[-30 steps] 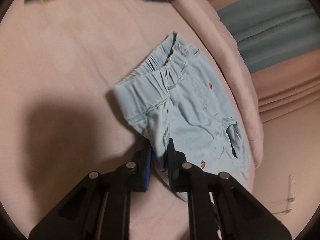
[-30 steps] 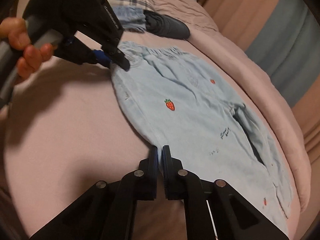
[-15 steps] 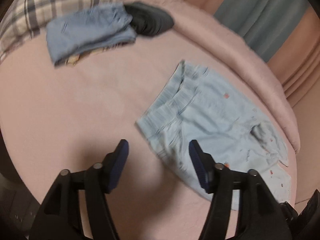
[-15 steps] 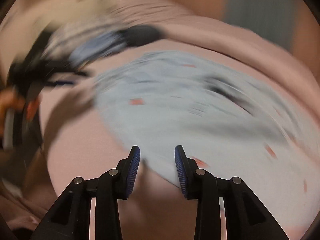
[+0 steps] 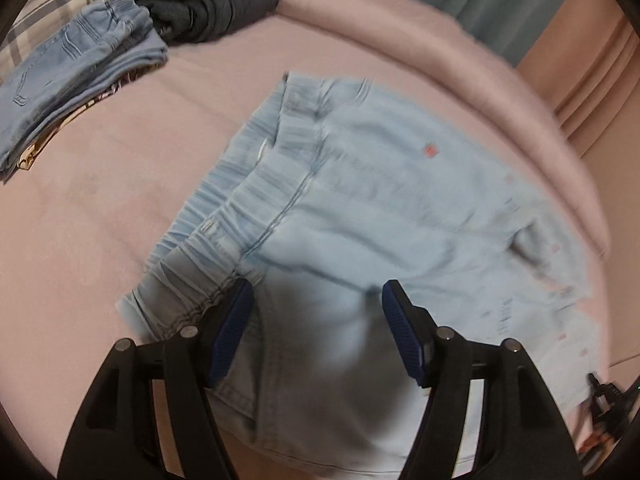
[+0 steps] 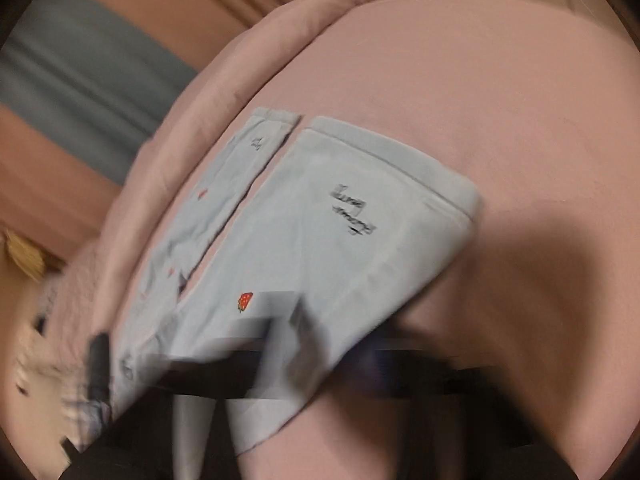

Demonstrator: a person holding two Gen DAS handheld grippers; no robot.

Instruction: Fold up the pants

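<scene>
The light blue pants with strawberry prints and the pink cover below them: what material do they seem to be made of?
Light blue pants with strawberry prints: probably thin soft denim or cotton, matte; stitched seams and a gathered elastic waistband show. Pink cover: apparently a soft, slightly fuzzy matte fabric, perhaps fleece or brushed cotton; blur leaves it open.

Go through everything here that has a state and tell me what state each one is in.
Light blue pants: spread flat on the bed, legs apart, not yet folded.
Left tongs: open above the waistband, holding nothing.
Right tongs: motion-blurred, shut.
Darker jeans: folded, on a stack.
Dark garment: bunched up.
</scene>
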